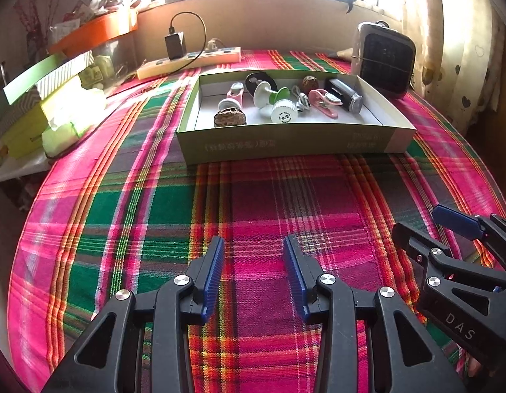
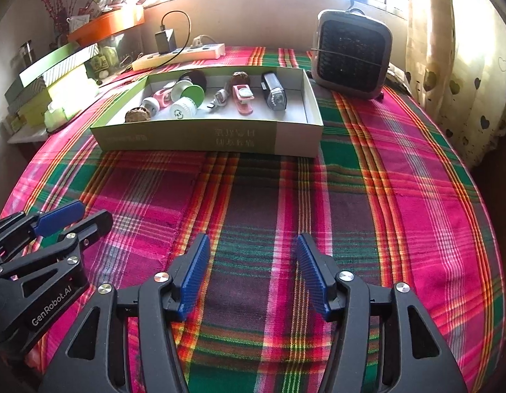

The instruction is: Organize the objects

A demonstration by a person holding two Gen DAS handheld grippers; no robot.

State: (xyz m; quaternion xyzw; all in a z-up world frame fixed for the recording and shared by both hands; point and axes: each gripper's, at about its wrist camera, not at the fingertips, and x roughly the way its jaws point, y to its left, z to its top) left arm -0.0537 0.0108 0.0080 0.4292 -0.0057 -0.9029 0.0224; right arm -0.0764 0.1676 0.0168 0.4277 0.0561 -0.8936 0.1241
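Note:
A shallow green and white cardboard box (image 1: 285,144) (image 2: 207,137) lies on the plaid tablecloth, well ahead of both grippers. Inside it lie several small items: a walnut (image 1: 230,116) (image 2: 137,113), a white round cap (image 1: 284,113) (image 2: 183,108), a pink clip (image 1: 323,101) (image 2: 242,98), a black torch (image 1: 346,95) (image 2: 273,91) and a white and green spool (image 1: 269,93). My left gripper (image 1: 254,263) stands open over bare cloth with nothing between its blue pads. My right gripper (image 2: 253,262) is likewise open and empty; it also shows at the right edge of the left wrist view (image 1: 449,226).
A small grey heater (image 1: 385,59) (image 2: 351,54) stands behind the box at the right. A power strip with a black charger (image 1: 187,57) (image 2: 179,53) lies at the back. Stacked green boxes (image 1: 40,108) sit at the left edge. A curtain (image 2: 456,49) hangs at the right.

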